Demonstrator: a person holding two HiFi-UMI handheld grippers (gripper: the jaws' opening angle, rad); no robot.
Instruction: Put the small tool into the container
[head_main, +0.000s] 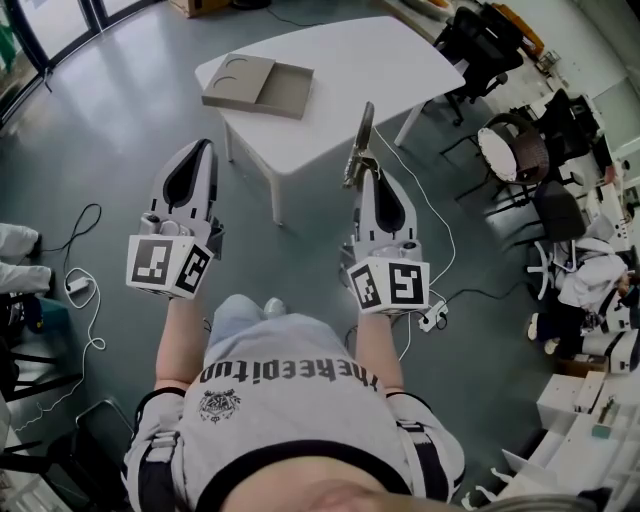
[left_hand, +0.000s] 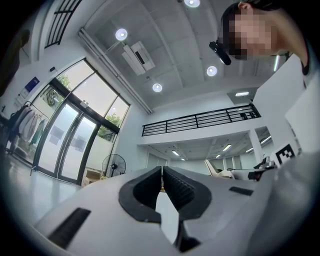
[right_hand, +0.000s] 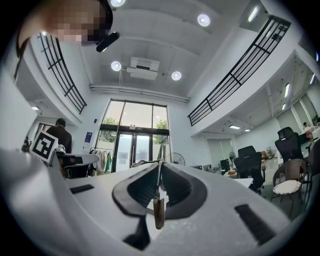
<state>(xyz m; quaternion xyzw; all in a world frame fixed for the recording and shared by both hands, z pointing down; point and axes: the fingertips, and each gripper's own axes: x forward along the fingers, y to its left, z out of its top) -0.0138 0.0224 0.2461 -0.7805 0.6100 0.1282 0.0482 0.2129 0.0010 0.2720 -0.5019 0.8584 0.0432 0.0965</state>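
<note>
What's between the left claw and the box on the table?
Only bare grey floor and the white table's edge, seen in the head view, lie between the left claw and the cardboard box.

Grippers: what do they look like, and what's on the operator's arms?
Both the left gripper and right gripper are light grey tapered shells with a dark teardrop recess on top and black ribbed pads. Each carries a white cube with black square markers at the rear. No cables show on them. The person wears a grey short-sleeved T-shirt; forearms bare.

An office: swivel chairs (head_main: 478, 45) and white table (head_main: 350, 85).
</note>
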